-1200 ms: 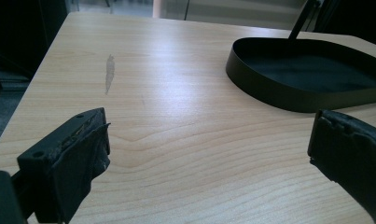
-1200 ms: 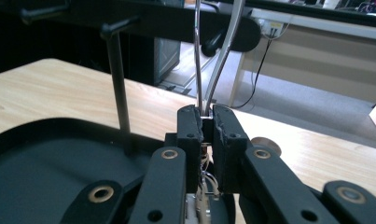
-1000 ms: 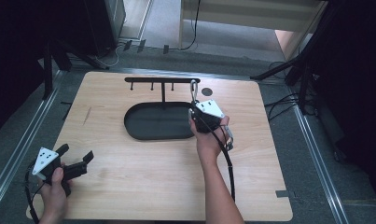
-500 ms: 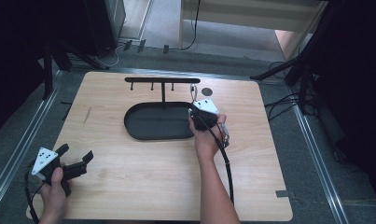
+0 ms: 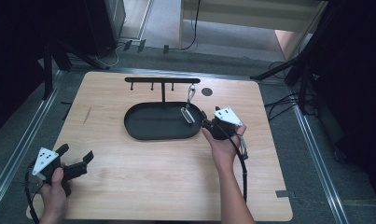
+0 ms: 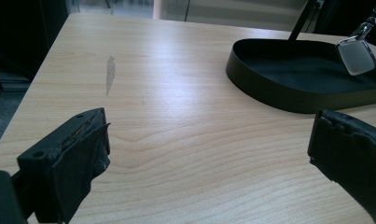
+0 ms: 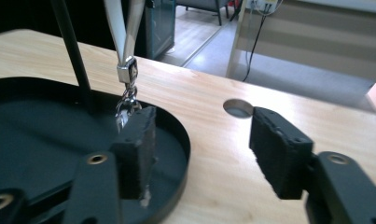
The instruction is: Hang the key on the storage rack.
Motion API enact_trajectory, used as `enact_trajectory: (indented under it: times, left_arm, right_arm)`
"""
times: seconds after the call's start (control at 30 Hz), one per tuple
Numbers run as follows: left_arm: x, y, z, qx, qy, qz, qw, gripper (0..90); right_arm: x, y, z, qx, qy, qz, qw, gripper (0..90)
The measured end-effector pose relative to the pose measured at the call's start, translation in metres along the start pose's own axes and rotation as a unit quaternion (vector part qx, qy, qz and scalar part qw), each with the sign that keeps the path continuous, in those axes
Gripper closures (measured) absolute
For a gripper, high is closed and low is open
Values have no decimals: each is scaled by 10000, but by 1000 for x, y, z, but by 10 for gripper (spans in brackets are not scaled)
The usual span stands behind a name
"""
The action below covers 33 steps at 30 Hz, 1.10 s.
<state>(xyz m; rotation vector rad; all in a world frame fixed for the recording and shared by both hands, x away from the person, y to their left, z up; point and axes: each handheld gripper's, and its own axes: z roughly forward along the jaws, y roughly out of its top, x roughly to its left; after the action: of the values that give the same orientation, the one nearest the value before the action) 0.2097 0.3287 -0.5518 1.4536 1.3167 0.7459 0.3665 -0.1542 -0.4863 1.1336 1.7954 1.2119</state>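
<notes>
A wooden counter [image 5: 143, 186] holds a black oval tray [image 5: 148, 133] with a T-shaped hanger stand [image 5: 162, 81]. A silver keychain [image 5: 189, 105] hangs from the stand's right end, its tag over the tray. The right gripper [image 7: 199, 140] sits released at the tray's right rim, beside the keychain. The left gripper [image 5: 76, 161] rests released near the counter's front-left corner.

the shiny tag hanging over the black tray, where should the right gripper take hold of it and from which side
Probably the flat, silver rectangular metal tag itself, across its two thin edges, coming from the person's right, where the open right gripper already sits. It dangles tilted from a white strap and a small clasp on the black hook stand above the black oval tray; the clasp looks too fiddly.
</notes>
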Motion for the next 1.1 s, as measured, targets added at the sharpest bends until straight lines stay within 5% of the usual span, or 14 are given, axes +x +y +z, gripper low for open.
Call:
enact_trajectory:
  times: [0.13,0.27,0.37,1.1]
  left_arm:
    - [0,0,0,2,10,26,10000,0]
    - [-1,0,0,-15,24,35,10000,0]
    - [-1,0,0,-32,29,44,10000,0]
    - [-2,-1,-1,-41,85,64,9999,0]
  right_arm:
    - [-20,-11,-25,272,86,447,9986,191]
    - [-26,-22,-40,303,-35,390,9988,122]
    - [-34,-37,-58,229,141,431,9987,24]
    - [-97,-100,-127,129,-286,690,9971,1]
